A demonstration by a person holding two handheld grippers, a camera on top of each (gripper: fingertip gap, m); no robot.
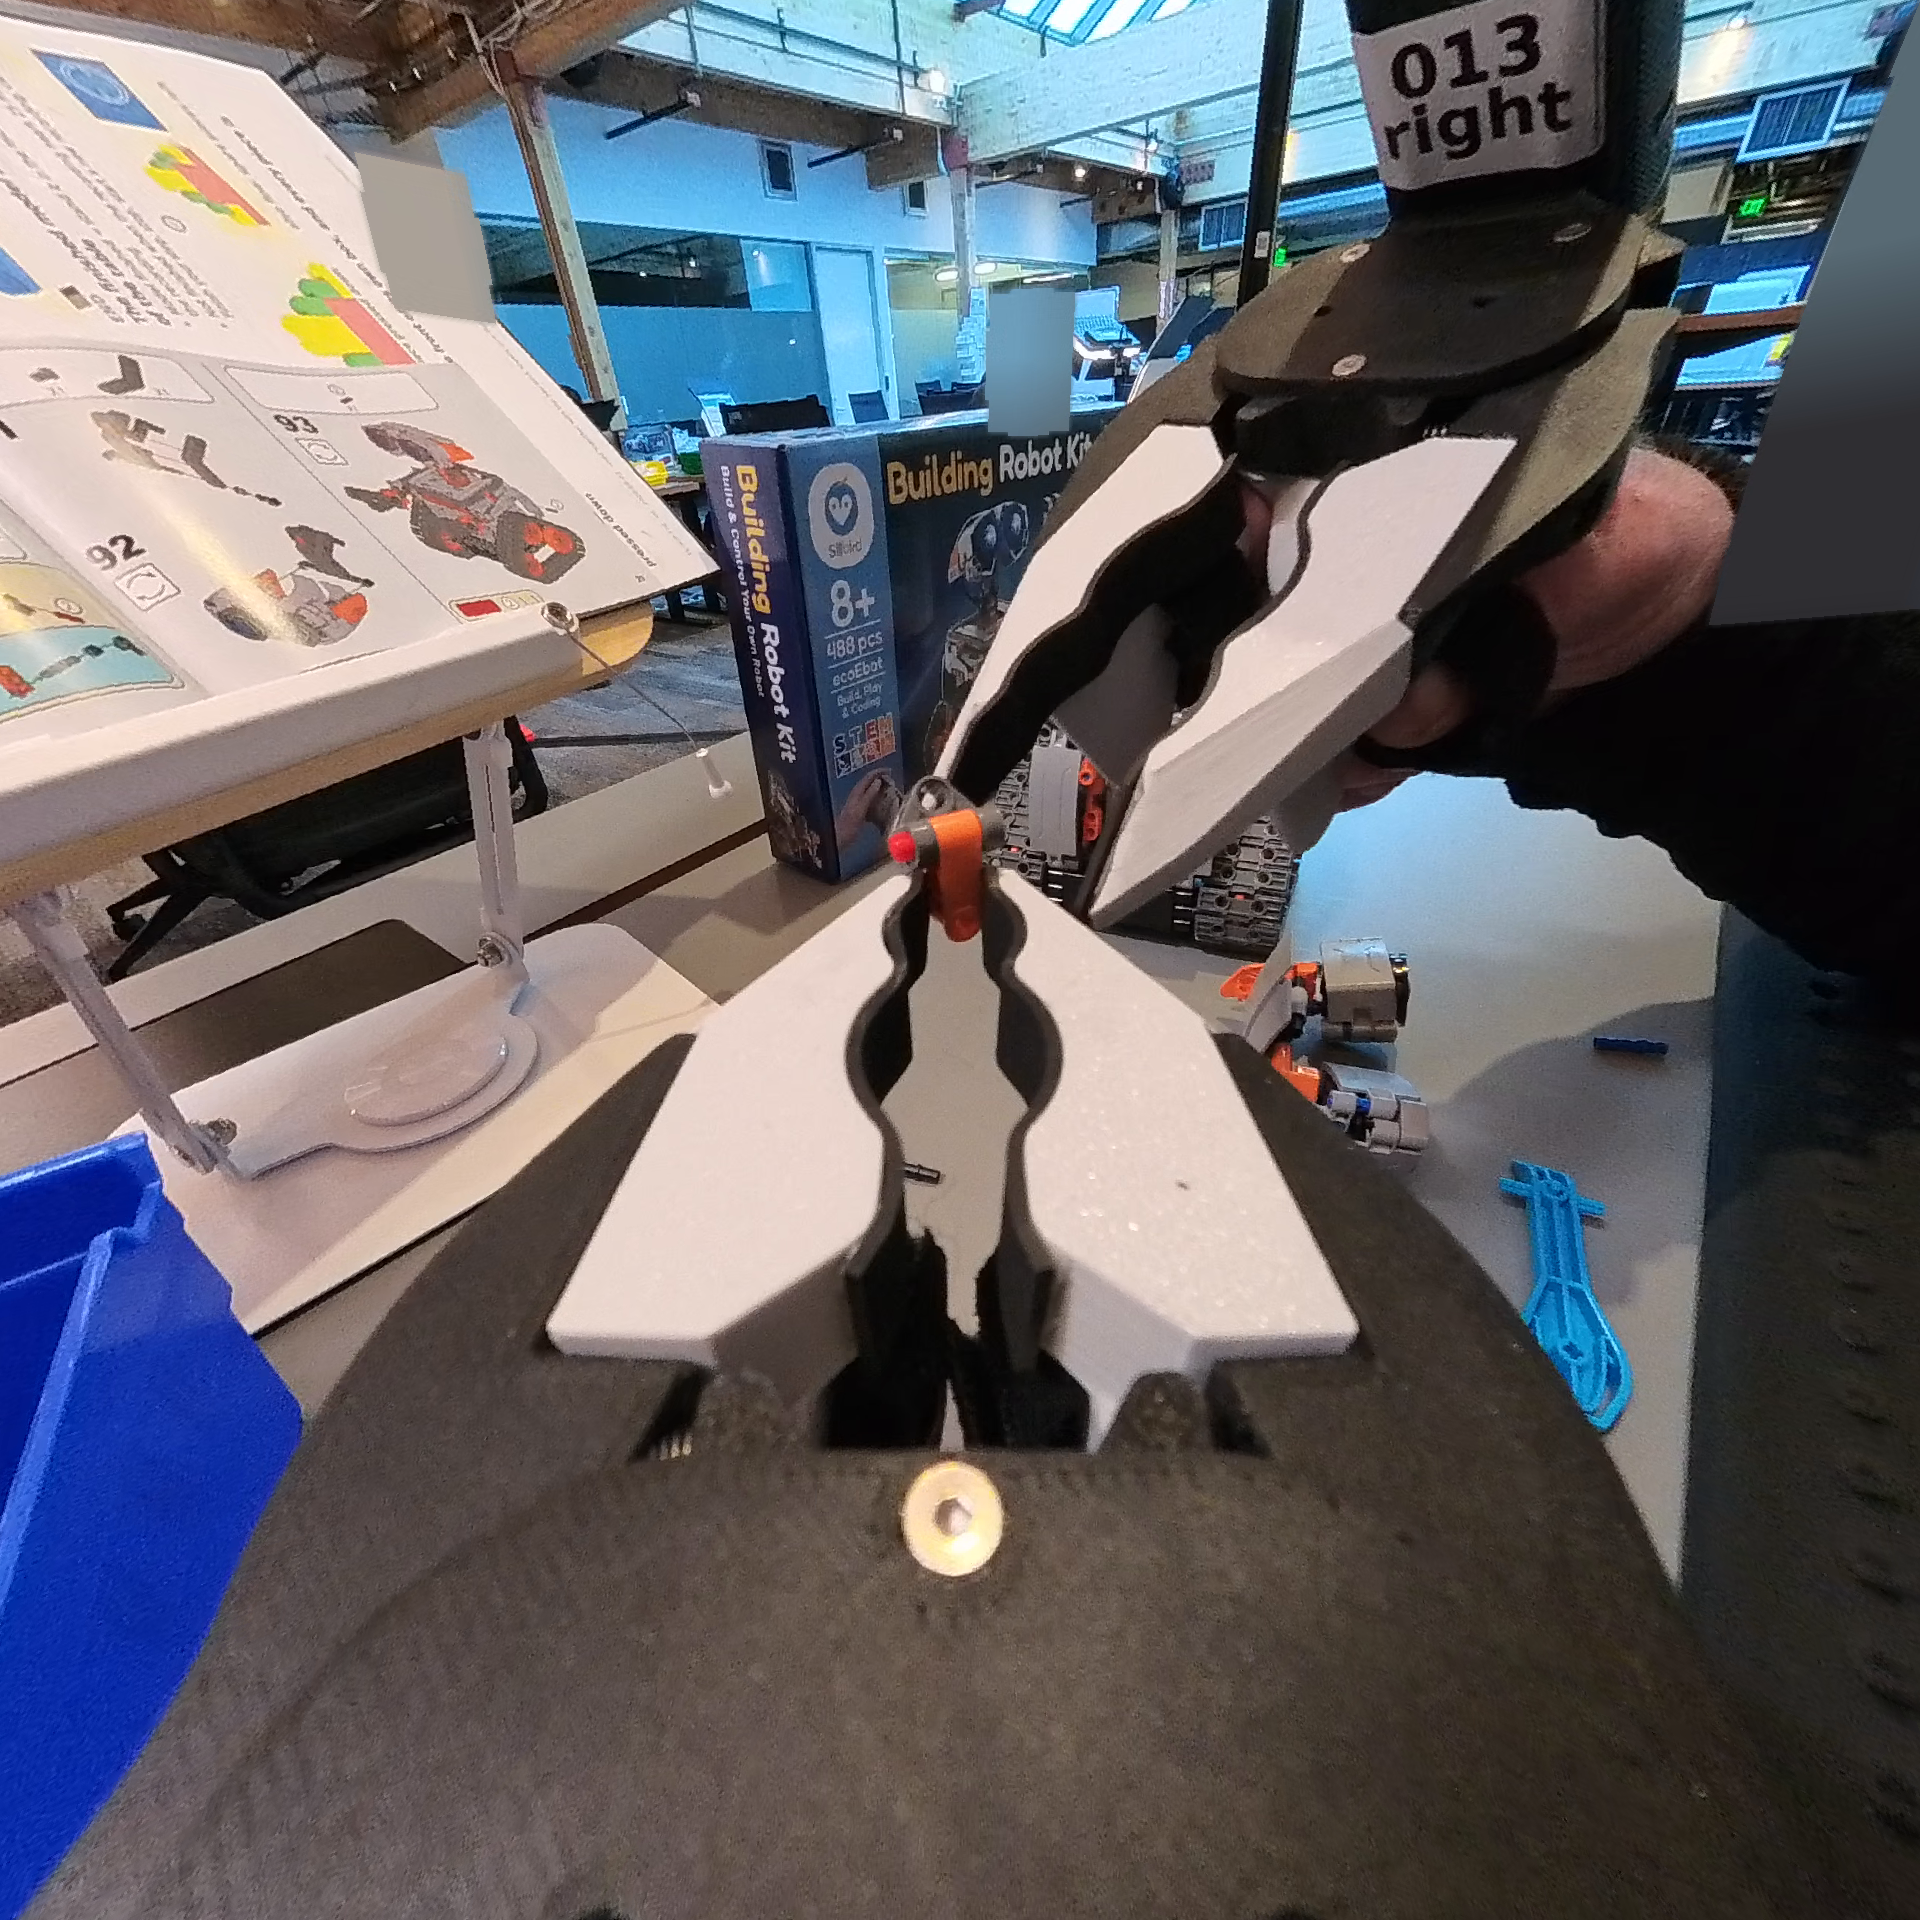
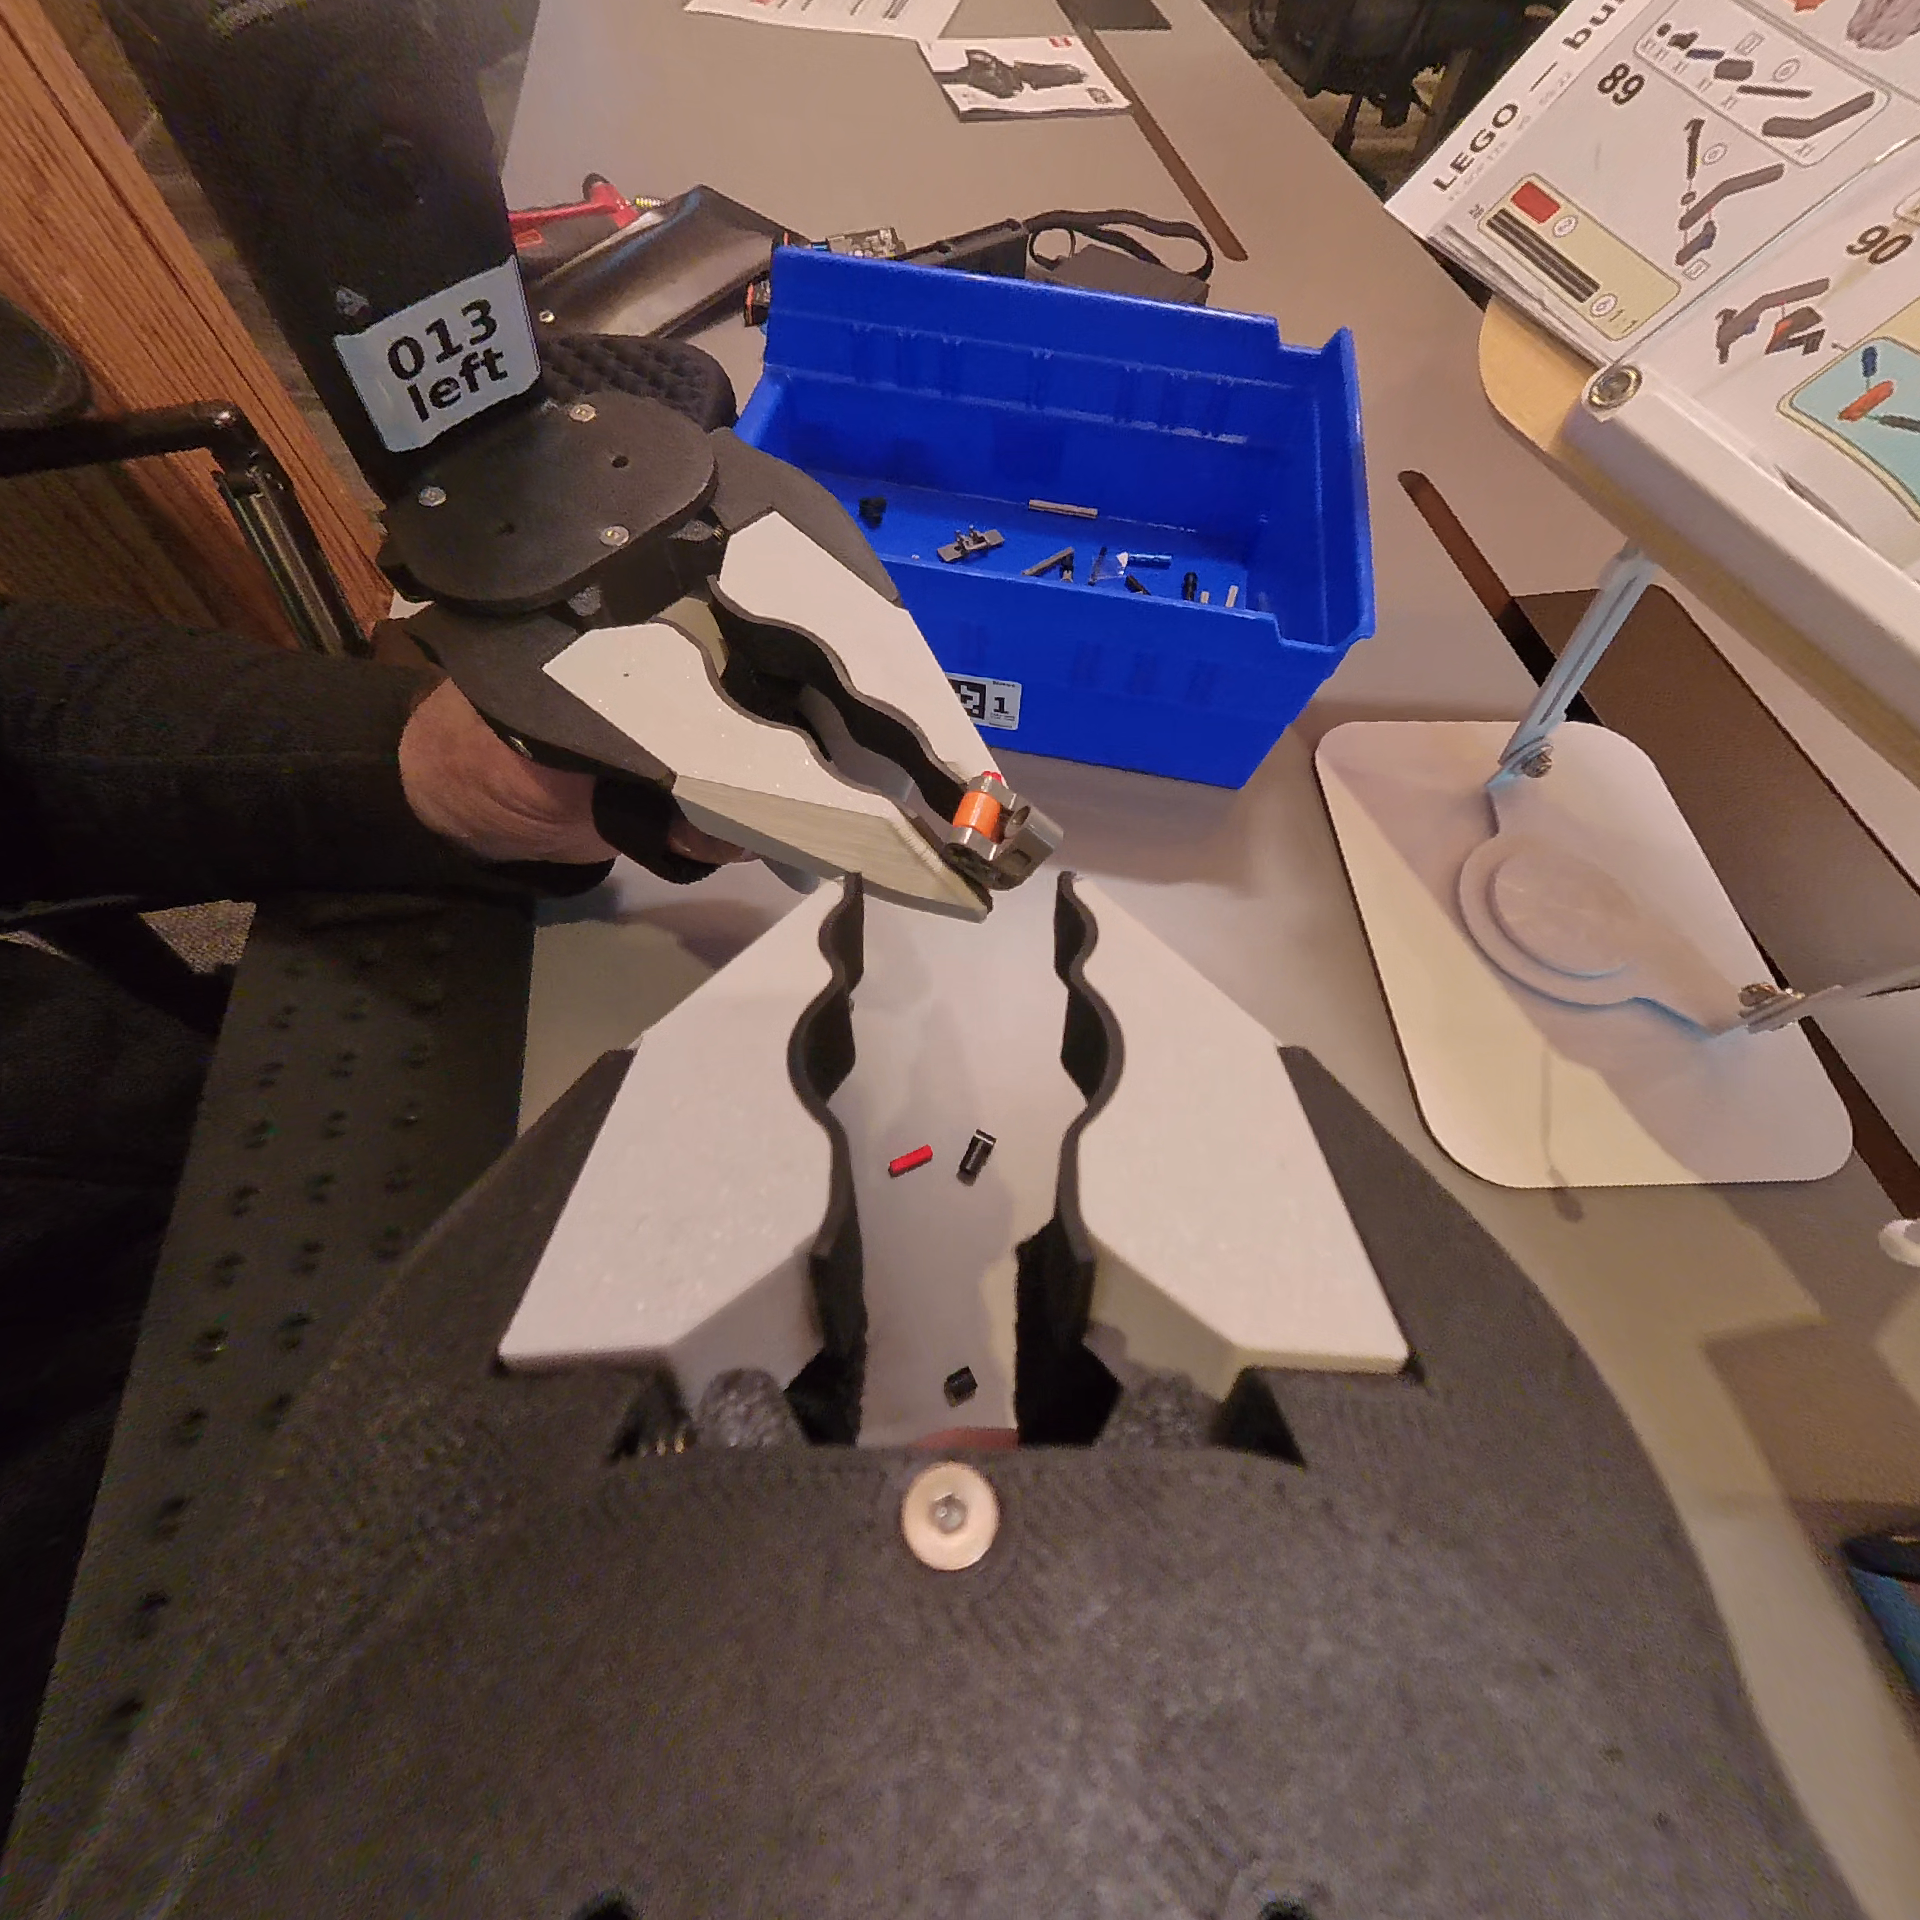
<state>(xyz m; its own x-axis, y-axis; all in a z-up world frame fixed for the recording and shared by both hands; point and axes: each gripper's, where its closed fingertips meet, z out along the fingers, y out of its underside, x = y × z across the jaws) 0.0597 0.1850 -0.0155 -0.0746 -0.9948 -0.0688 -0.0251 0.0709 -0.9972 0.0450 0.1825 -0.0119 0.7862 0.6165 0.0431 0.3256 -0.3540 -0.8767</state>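
the left gripper (image 1: 951,894) has its two white fingers pinched together at the tips on a small orange piece (image 1: 954,868), which has a red stud on one side and a grey connector at its top end. the piece sticks out beyond the fingertips, clear of the grey table (image 1: 1507,935). behind the tips the wavy inner edges of the fingers leave a gap.

the right gripper (image 2: 956,894) has its jaws parted with nothing between them. in the left wrist view its lower fingertip (image 1: 1117,883) hangs just right of the orange piece, and its upper fingertip seems to reach the grey connector, though contact is hard to tell. on the table under its parted fingers lie a small red pin (image 2: 911,1161) and a short black pin (image 2: 975,1154), near each other but apart.

a blue bin (image 2: 1320,582) holding a scatter of small dark parts stands past the left gripper. an open instruction booklet (image 1: 260,447) rests on a white stand (image 1: 416,1101) beside it. a kit box (image 1: 821,644) stands upright at the far side, with a partly built grey and orange model (image 1: 1340,1029) beside it and a light blue tool (image 1: 1558,1288) flat on the table.
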